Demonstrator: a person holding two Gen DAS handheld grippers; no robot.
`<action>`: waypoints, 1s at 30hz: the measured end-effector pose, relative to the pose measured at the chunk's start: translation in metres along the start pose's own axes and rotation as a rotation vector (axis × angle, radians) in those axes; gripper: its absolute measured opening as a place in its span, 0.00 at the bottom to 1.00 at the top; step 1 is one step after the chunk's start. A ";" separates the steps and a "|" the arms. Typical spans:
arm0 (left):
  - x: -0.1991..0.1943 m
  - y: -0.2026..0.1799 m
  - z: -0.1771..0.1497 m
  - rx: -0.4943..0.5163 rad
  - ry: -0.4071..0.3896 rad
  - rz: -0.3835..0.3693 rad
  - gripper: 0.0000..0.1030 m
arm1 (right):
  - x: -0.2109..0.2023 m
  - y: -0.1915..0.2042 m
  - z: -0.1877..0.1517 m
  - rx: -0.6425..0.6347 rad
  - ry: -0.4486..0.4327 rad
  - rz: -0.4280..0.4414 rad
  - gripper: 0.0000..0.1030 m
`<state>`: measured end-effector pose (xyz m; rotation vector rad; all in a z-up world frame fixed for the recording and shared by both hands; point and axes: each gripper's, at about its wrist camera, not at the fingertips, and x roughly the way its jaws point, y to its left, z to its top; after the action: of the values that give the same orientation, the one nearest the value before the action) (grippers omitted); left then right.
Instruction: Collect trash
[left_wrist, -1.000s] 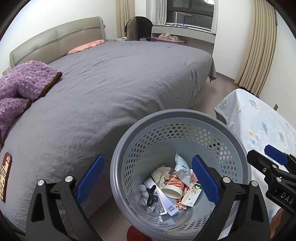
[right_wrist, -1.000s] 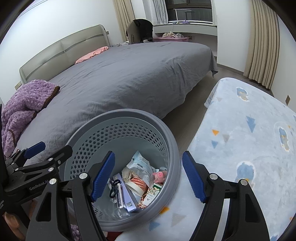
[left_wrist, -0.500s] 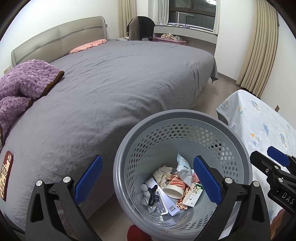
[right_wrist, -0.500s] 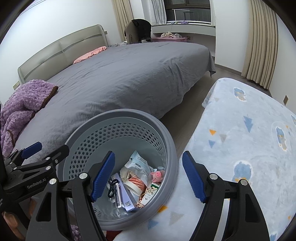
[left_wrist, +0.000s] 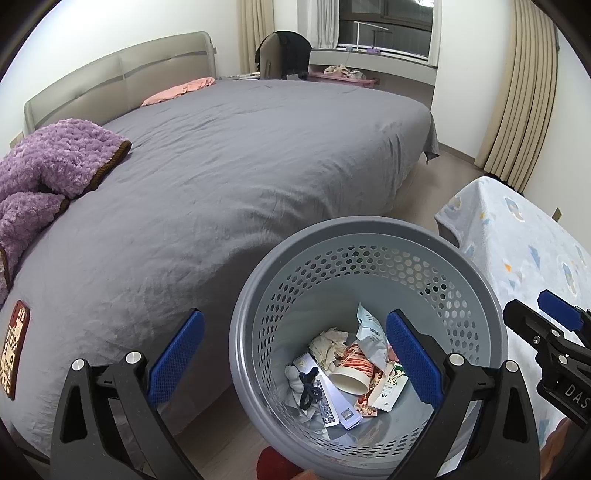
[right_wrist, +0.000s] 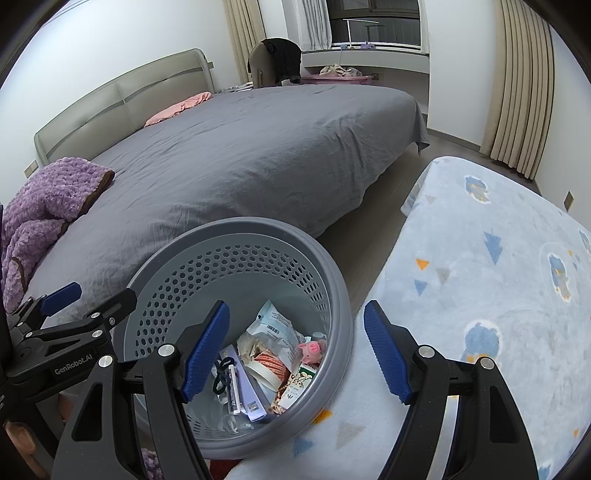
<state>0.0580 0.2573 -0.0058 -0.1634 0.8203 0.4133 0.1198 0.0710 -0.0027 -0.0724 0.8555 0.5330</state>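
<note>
Here the grey perforated basket (left_wrist: 369, 236) of trash stands upright on the floor between the bed (left_wrist: 236, 155) and a patterned blanket (right_wrist: 480, 266), mouth up, while left gripper (left_wrist: 295, 358) and right gripper (right_wrist: 295, 350) hang apart, empty, unmoved since before.

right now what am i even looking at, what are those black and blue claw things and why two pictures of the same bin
Those claws are two handheld grippers, one in each of a person's hands; there is no robot arm. Each carries a wide-angle camera looking along its blue-padded fingers, so you get two views of one bedroom. In the left view the left gripper stands open and empty; in the right view the right gripper is open and empty too. Both look down into a grey perforated bin holding trash: a paper cup, wrappers, crumpled paper, a small pink pig figure. Behind is a bed with a grey cover and a purple blanket; to the right, a pale blue patterned blanket.
</note>
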 end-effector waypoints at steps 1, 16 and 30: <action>0.000 0.000 0.000 0.000 -0.001 0.000 0.94 | 0.000 0.000 0.000 0.000 0.000 0.000 0.70; -0.001 0.002 0.001 -0.001 -0.001 0.004 0.94 | 0.000 0.001 -0.001 -0.004 0.004 0.001 0.70; -0.001 0.002 0.001 -0.002 0.000 0.004 0.94 | 0.000 0.003 -0.001 -0.010 0.004 -0.002 0.70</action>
<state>0.0573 0.2588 -0.0050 -0.1641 0.8201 0.4177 0.1181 0.0730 -0.0026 -0.0835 0.8564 0.5351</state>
